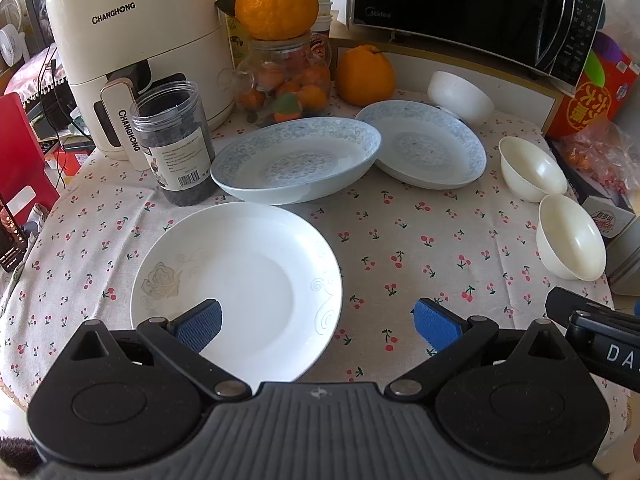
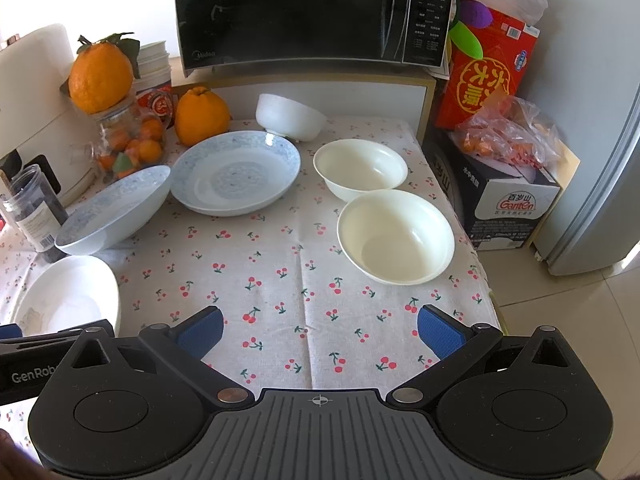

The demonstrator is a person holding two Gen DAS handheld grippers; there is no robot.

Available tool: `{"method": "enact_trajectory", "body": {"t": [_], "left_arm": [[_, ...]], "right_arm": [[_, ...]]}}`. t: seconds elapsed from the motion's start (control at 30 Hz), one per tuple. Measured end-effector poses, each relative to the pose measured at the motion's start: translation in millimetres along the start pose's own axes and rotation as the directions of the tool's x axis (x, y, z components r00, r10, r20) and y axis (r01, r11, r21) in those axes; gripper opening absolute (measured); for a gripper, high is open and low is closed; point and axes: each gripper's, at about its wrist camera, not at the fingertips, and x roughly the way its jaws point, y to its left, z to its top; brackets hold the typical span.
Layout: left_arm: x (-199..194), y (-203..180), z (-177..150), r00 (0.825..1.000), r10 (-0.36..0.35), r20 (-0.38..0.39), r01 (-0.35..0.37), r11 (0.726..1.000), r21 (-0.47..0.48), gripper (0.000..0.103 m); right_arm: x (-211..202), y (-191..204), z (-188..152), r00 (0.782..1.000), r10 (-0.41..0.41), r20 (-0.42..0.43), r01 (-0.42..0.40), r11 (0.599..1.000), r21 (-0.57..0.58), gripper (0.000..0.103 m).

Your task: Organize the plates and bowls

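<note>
Both grippers hover released over a cherry-print table (image 2: 280, 264). The left gripper (image 1: 318, 322) sits above a white plate (image 1: 240, 276). Two blue-patterned plates (image 1: 296, 160) lie farther back; cream bowls (image 2: 396, 236) stand right, ahead of the right gripper (image 2: 320, 330).

Each camera sits on its own gripper and looks forward and down over the surface (image 1: 400, 232), from low and near. The left wrist view faces the white plate (image 1: 240, 280), which lies just ahead of the left gripper (image 1: 318, 326). The right wrist view faces the two cream bowls, ahead and to the right of the right gripper (image 2: 320, 332). Both views share the blue-patterned plates (image 2: 236, 176), the microwave (image 2: 304, 12) behind, and each other's gripper edge.
</note>
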Motion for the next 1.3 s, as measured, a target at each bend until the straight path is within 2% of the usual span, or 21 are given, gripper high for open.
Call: {"method": "enact_trajectory", "body": {"t": [1.3], "left_arm": [[0.2, 1.0, -2.5, 1.0, -0.004, 0.001, 0.004, 1.0, 0.001, 0.103]], "right_arm": [[2.0, -0.3, -1.4, 1.0, -0.001, -0.007, 0.001, 1.0, -0.001, 0.103]]}}
